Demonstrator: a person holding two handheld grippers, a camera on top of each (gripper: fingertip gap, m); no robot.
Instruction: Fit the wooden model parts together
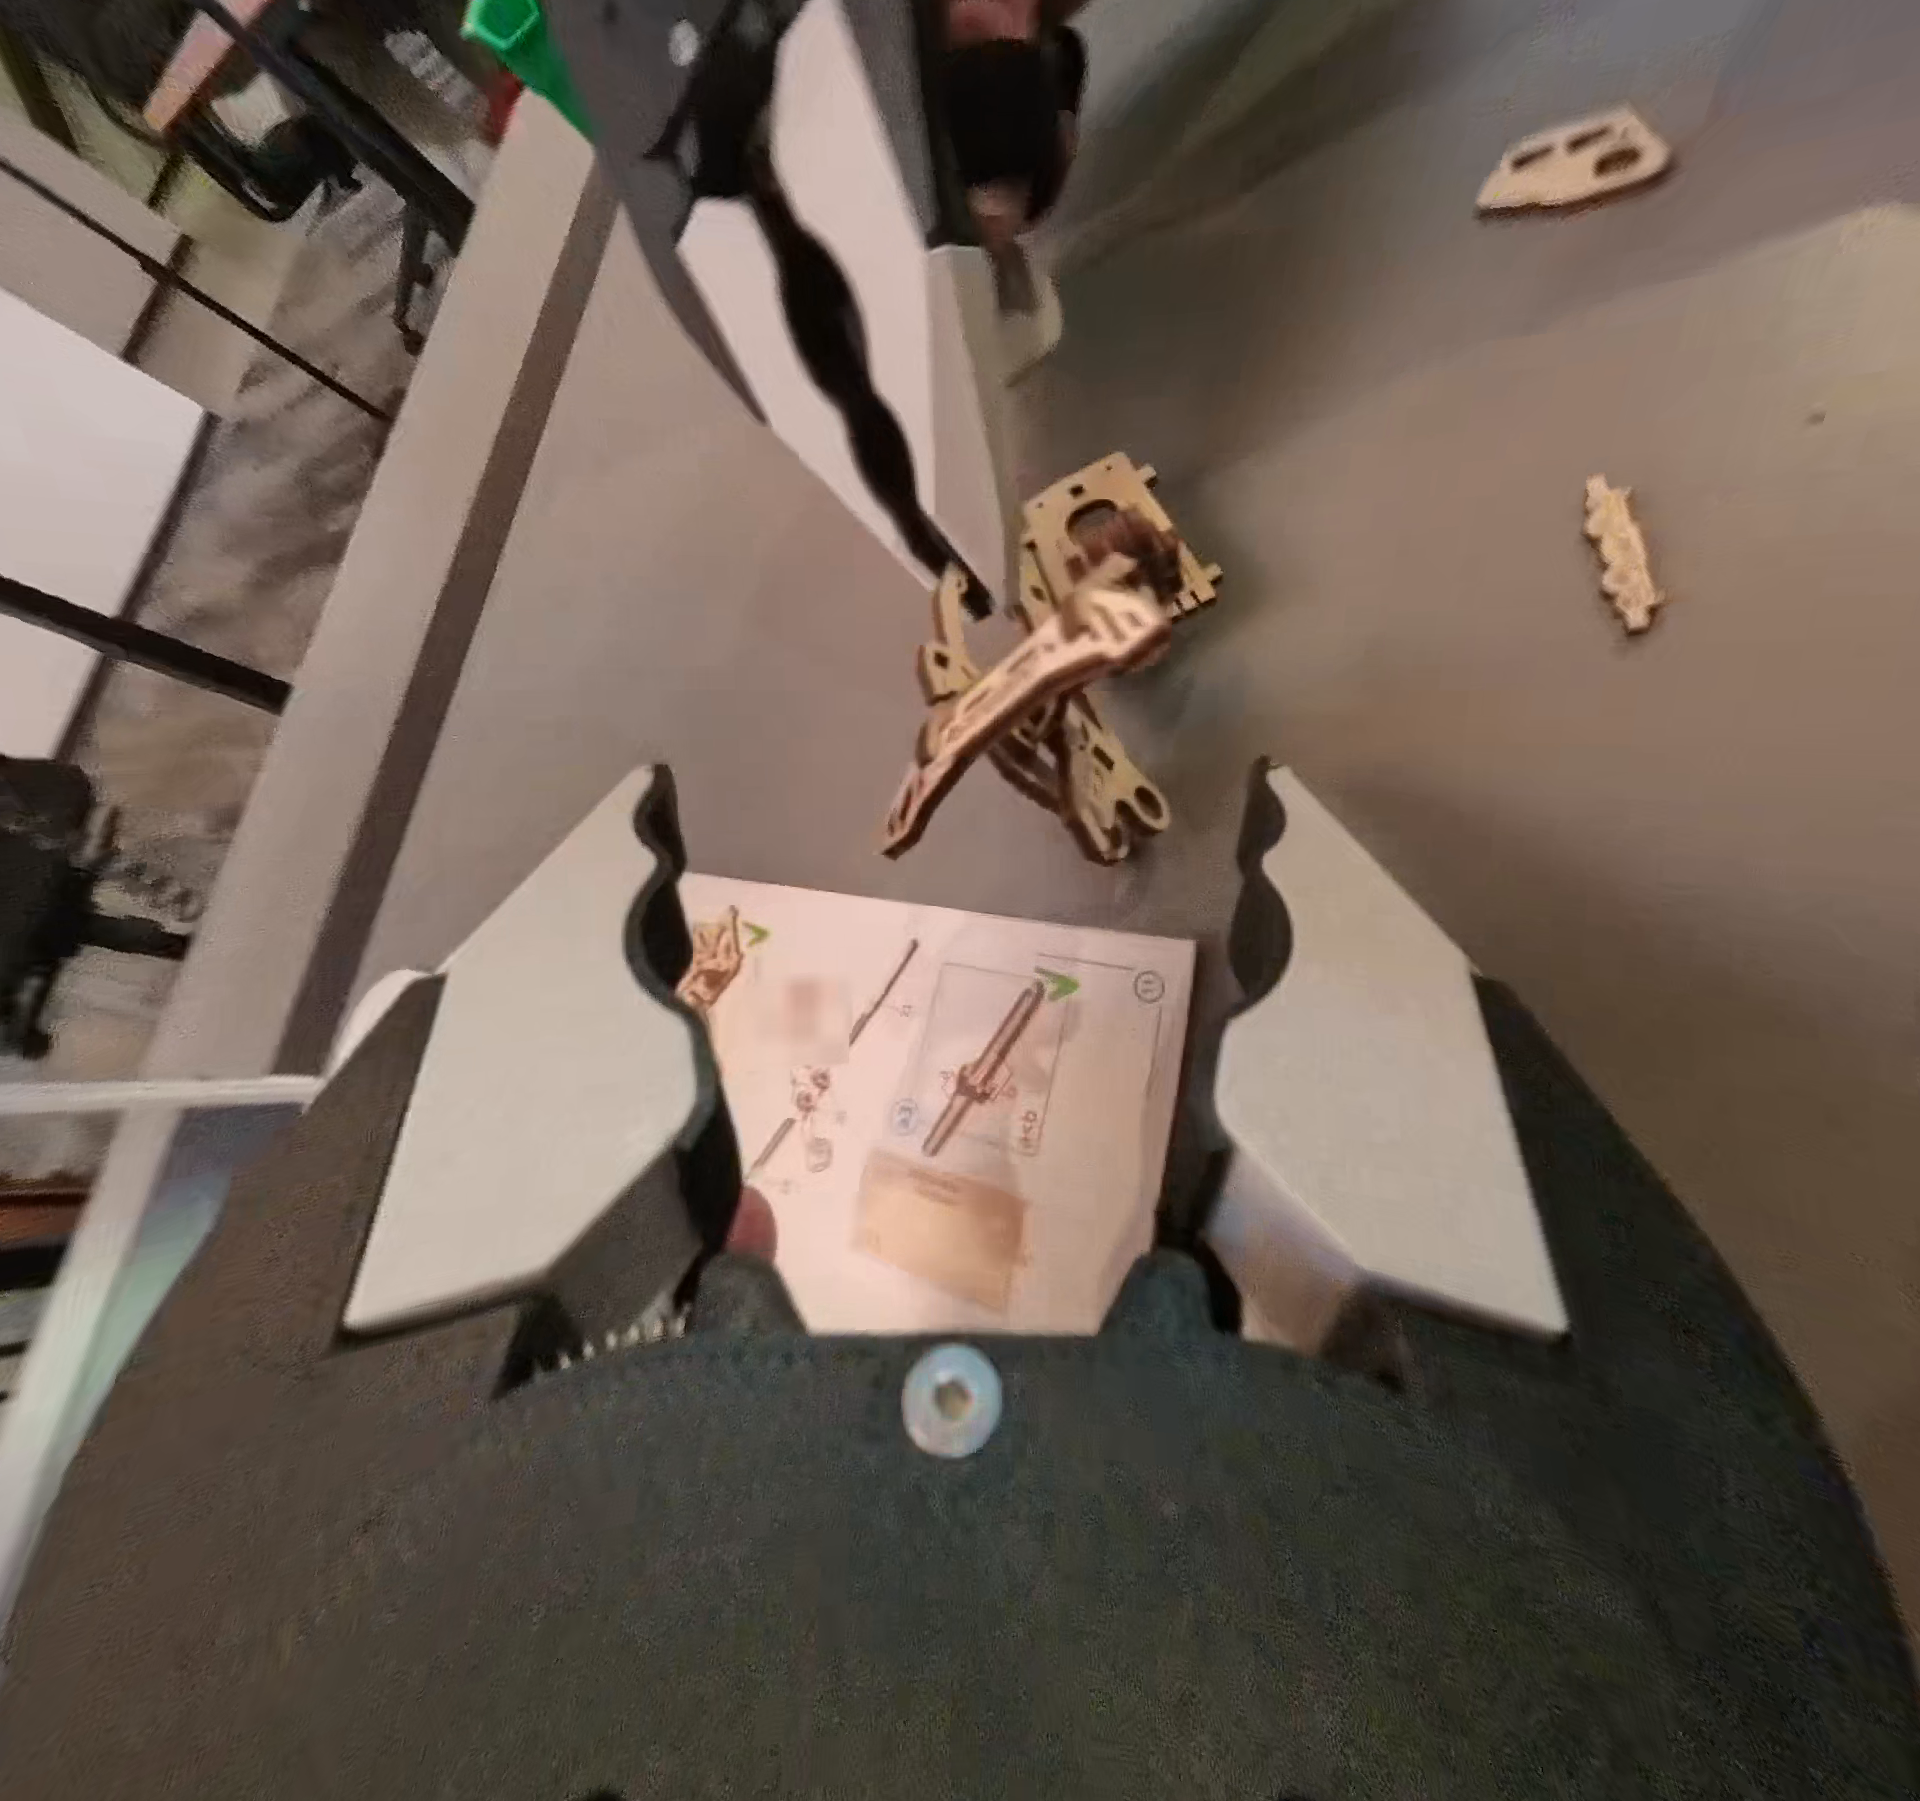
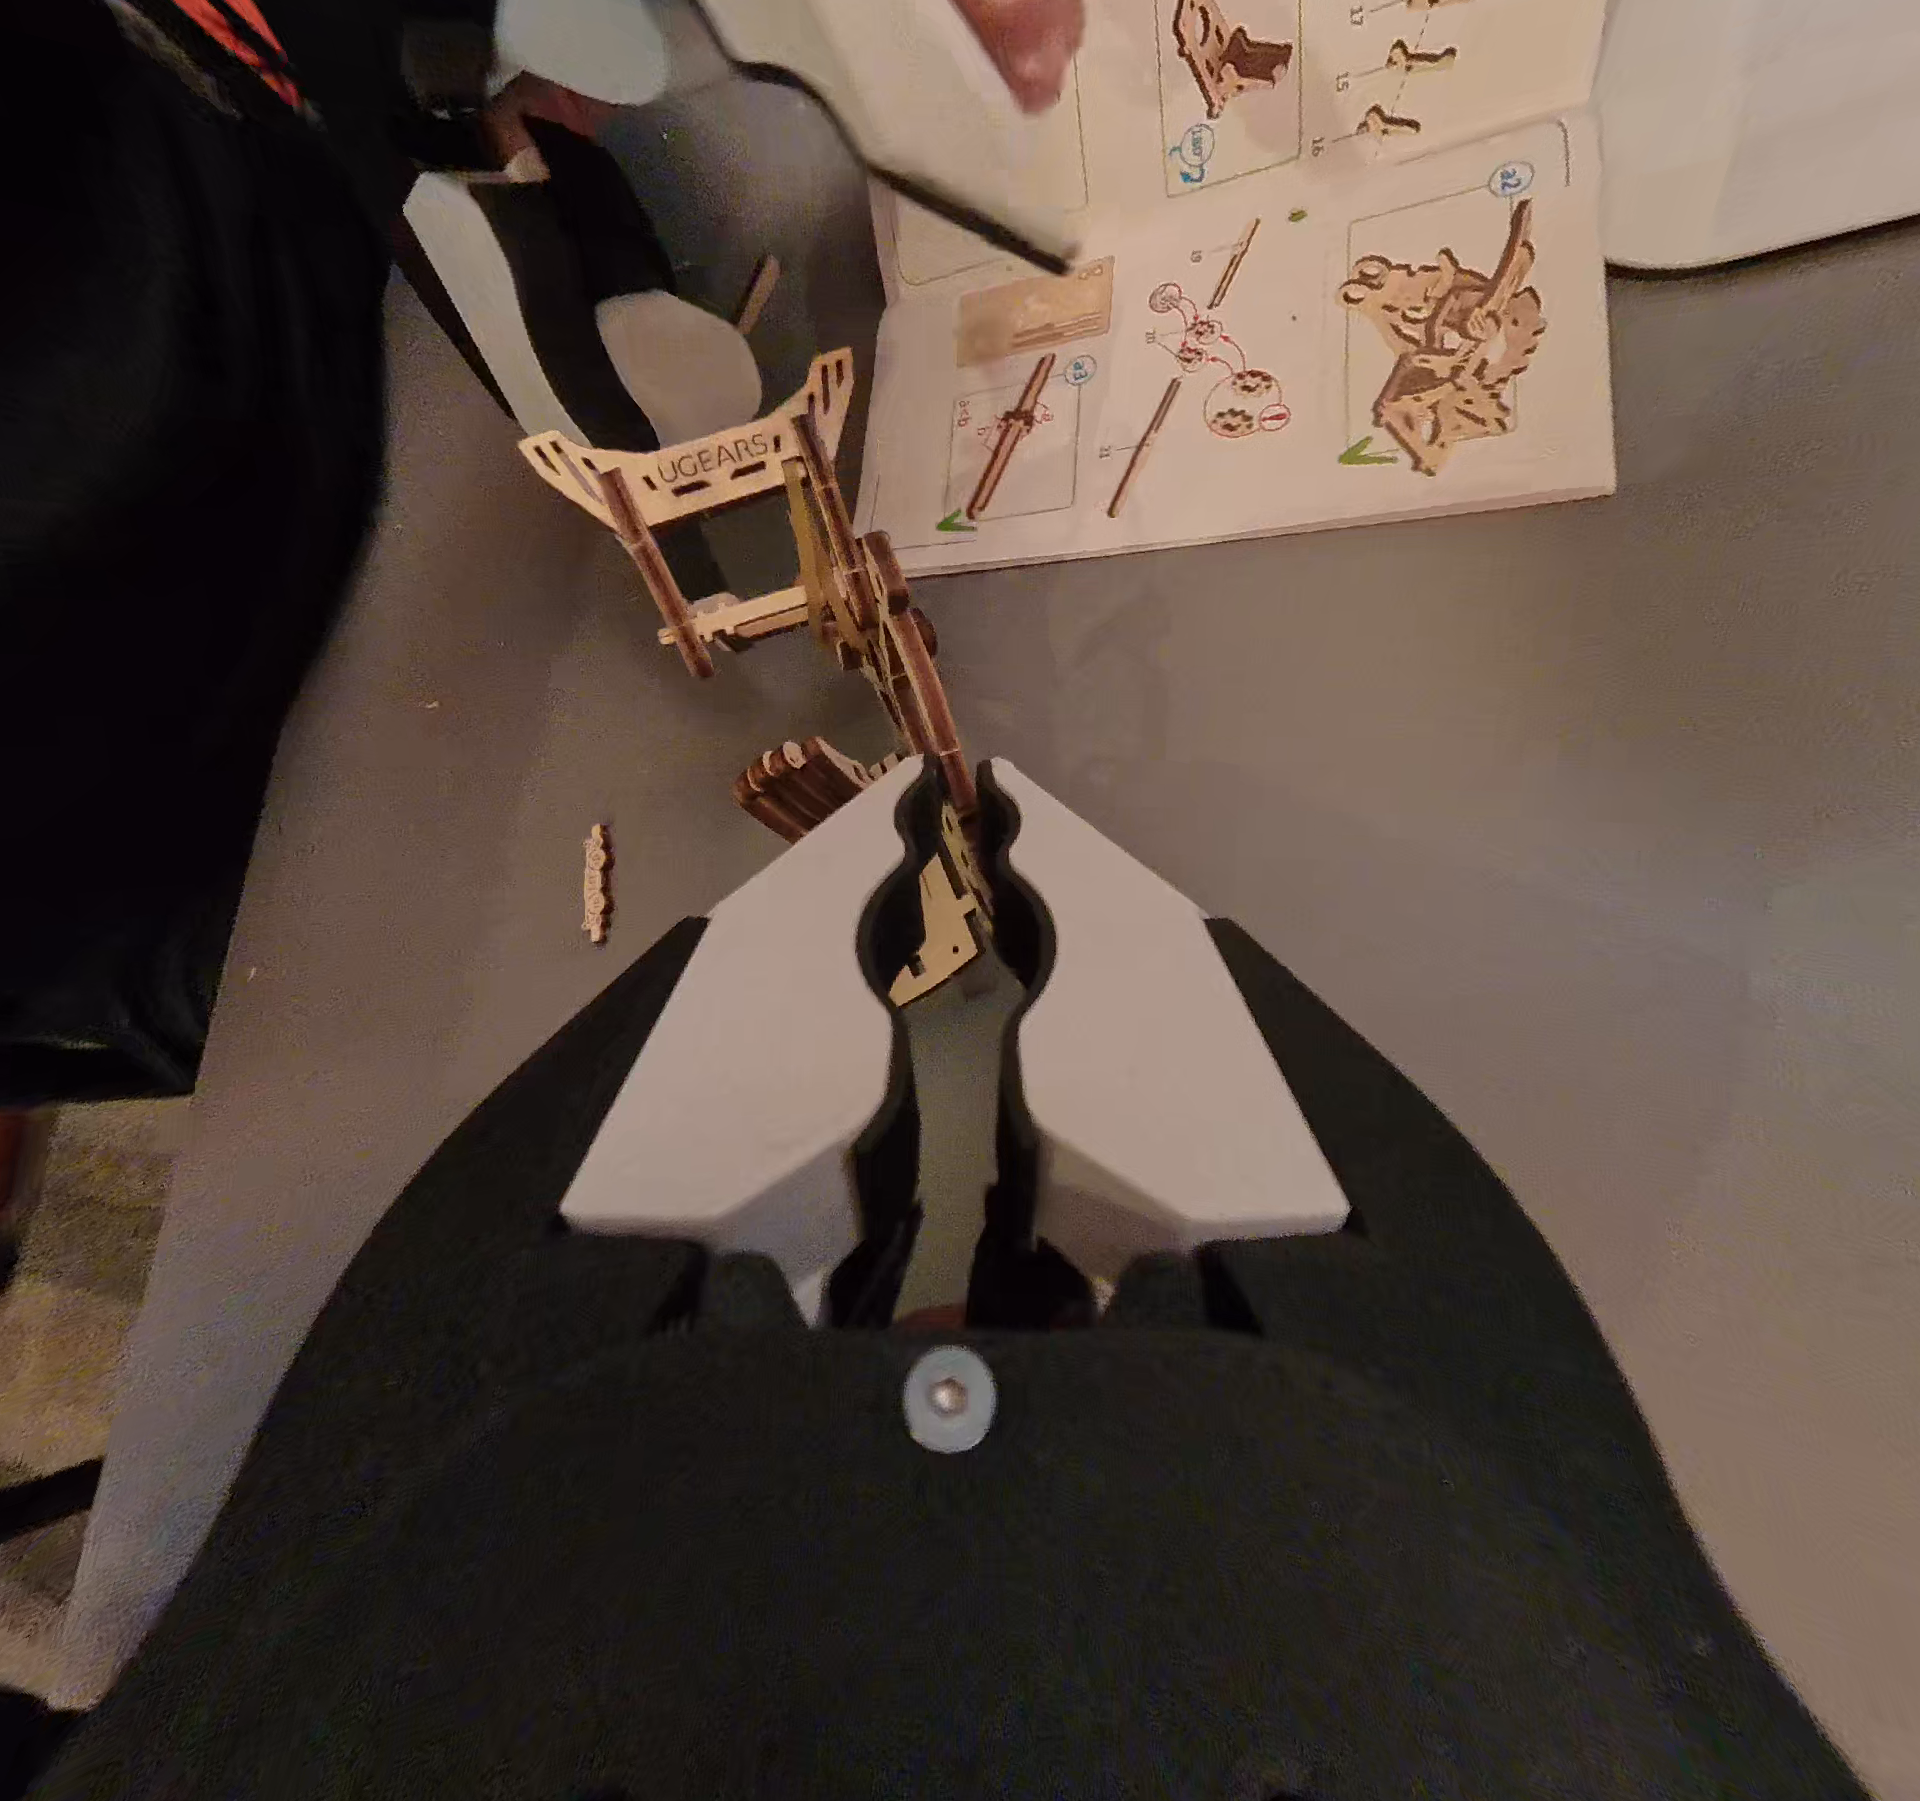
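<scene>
Plywood model (image 2: 821, 598), light and brittle: your right gripper (image 2: 956, 785) pinches its frame edge; left gripper (image 1: 961, 785) spread, empty.

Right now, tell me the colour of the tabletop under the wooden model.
Plain grey tabletop, seen best in the right wrist view.

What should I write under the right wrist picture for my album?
The right gripper pinches the half-built pale wooden model above the grey table, beside the open paper instruction sheet.
</scene>
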